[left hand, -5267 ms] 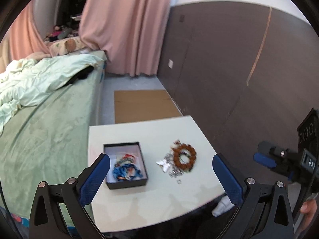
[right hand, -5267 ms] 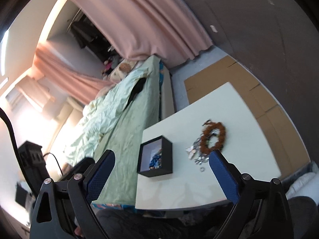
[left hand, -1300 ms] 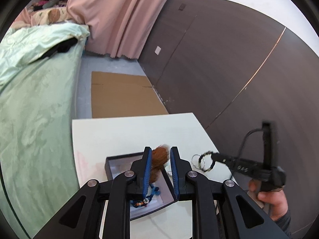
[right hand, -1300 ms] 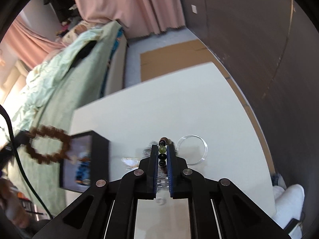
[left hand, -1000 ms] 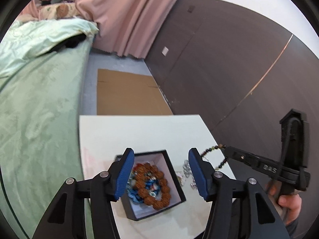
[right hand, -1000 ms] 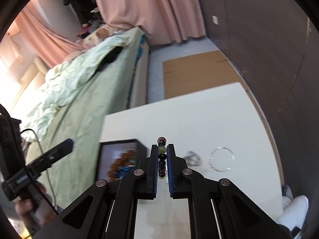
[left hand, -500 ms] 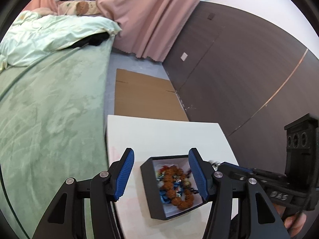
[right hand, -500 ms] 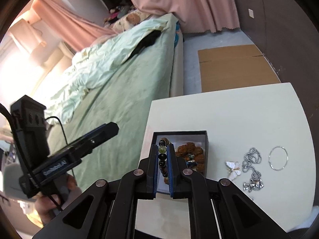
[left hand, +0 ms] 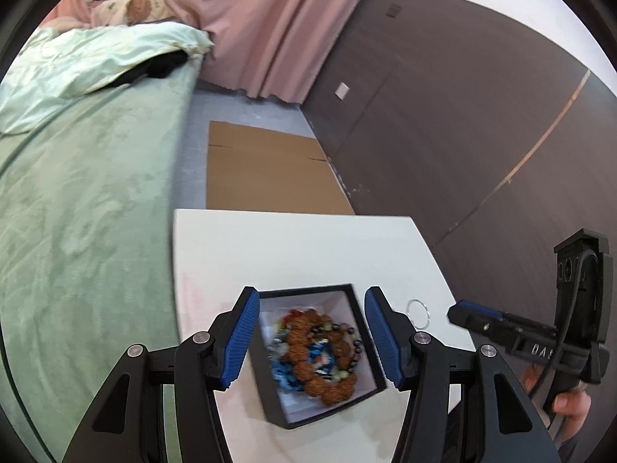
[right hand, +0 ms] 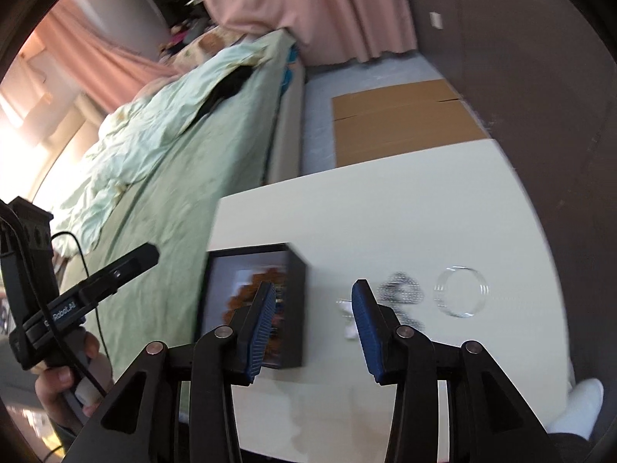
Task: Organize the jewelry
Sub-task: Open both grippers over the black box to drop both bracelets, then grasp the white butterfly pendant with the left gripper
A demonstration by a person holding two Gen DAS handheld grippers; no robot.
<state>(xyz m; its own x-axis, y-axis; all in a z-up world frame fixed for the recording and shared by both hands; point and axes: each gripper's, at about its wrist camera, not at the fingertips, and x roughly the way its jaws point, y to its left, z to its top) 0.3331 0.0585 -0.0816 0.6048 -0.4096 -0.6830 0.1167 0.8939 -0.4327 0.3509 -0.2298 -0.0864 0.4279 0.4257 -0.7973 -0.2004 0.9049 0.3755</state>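
A black jewelry box (left hand: 270, 397) with a white lining stands on the white table (left hand: 289, 247). In it lie a brown bead bracelet (left hand: 304, 324), blue jewelry (left hand: 283, 370) and a dark and green bead bracelet (left hand: 349, 341). My left gripper (left hand: 310, 337) hovers open above the box, holding nothing. In the right wrist view my right gripper (right hand: 314, 328) is opening with nothing between its fingers, above the box's right wall (right hand: 297, 301). A silver chain (right hand: 401, 293), a clear bangle (right hand: 461, 291) and a small white piece (right hand: 349, 318) lie to the right of the box.
A green bed (left hand: 77, 200) runs along the table's left side. Flat cardboard (left hand: 266, 173) lies on the floor beyond the table, beside a dark wall panel (left hand: 443, 135). A hand (right hand: 65, 382) holds the left gripper's handle (right hand: 115, 274). Pink curtains (left hand: 270, 27) hang at the back.
My right gripper was shut on the dark bead bracelet above the box; now its jaws stand apart and the bracelet lies in the box on the brown one. The left gripper stays open.
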